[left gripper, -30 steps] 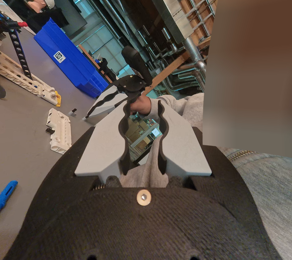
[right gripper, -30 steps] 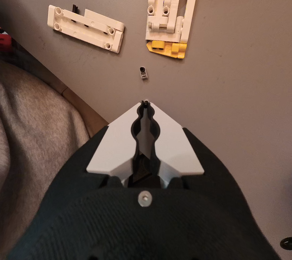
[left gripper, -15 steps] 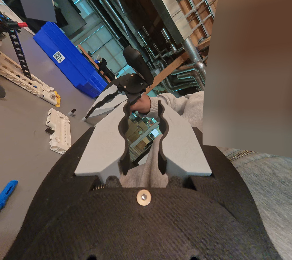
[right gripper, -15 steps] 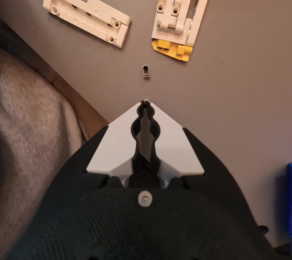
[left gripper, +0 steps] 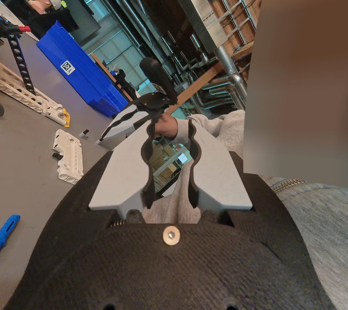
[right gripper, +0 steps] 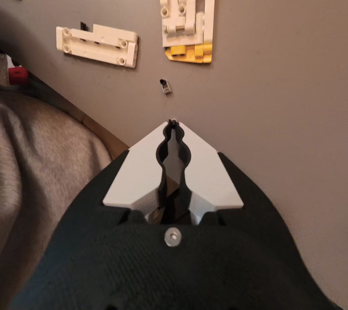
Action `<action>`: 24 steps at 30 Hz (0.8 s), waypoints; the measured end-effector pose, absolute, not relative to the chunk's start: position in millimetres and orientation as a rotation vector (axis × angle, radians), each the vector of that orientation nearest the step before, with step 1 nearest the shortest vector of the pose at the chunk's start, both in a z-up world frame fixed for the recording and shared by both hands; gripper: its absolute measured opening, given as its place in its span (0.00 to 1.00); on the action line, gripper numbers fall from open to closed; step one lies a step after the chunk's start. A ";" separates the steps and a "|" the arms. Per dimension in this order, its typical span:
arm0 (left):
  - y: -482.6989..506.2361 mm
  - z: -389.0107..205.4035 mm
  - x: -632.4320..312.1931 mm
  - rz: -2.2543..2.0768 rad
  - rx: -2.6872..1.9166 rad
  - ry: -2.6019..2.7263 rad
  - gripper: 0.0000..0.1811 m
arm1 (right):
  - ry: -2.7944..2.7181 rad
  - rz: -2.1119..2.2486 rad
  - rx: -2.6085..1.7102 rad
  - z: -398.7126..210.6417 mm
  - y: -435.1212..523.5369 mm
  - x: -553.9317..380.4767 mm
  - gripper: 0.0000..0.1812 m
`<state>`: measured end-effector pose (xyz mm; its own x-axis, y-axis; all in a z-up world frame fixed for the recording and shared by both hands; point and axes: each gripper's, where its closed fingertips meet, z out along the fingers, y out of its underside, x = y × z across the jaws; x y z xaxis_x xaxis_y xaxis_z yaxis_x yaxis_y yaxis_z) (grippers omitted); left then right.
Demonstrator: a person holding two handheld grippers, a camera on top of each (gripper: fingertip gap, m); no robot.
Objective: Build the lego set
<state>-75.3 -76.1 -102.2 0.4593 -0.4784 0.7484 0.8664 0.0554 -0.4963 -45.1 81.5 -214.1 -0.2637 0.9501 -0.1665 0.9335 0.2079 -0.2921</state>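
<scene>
Pinching a tiny dark pin (right gripper: pixel 172 123) at its tips, the right claw (right gripper: pixel 172 124) is hovering over the grey worktop (right gripper: pixel 263 94); the left claw (left gripper: pixel 170 127) is gaping empty. Farther off are lying a small grey connector (right gripper: pixel 165 87), a white plate (right gripper: pixel 97 45) and the white-and-yellow assembly (right gripper: pixel 188 18).

Changes logged: my right gripper (right gripper: pixel 172 123) has swung round over the tabletop (right gripper: pixel 273 94); white plate (right gripper: pixel 97 45) now lies nearly level; small grey connector (right gripper: pixel 165 87) sits slightly farther off.

On your table (right gripper: pixel 273 112), the small connector (right gripper: pixel 165 87) lies ahead of your right tongs (right gripper: pixel 172 123); beyond it, the flat panel (right gripper: pixel 98 46) lies left of the long beam assembly (right gripper: pixel 186 18).
</scene>
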 end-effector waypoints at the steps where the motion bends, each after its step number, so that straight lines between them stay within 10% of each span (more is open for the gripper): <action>1: -76.1 -102.2 -75.4 -1.072 -1.093 -0.441 0.19 | -2.396 0.530 -1.896 -214.3 81.9 -44.5 0.02; 24: -76.8 -101.8 -76.2 -1.081 -1.086 -0.443 0.19 | -2.717 0.127 -1.563 -216.9 80.3 -45.7 0.02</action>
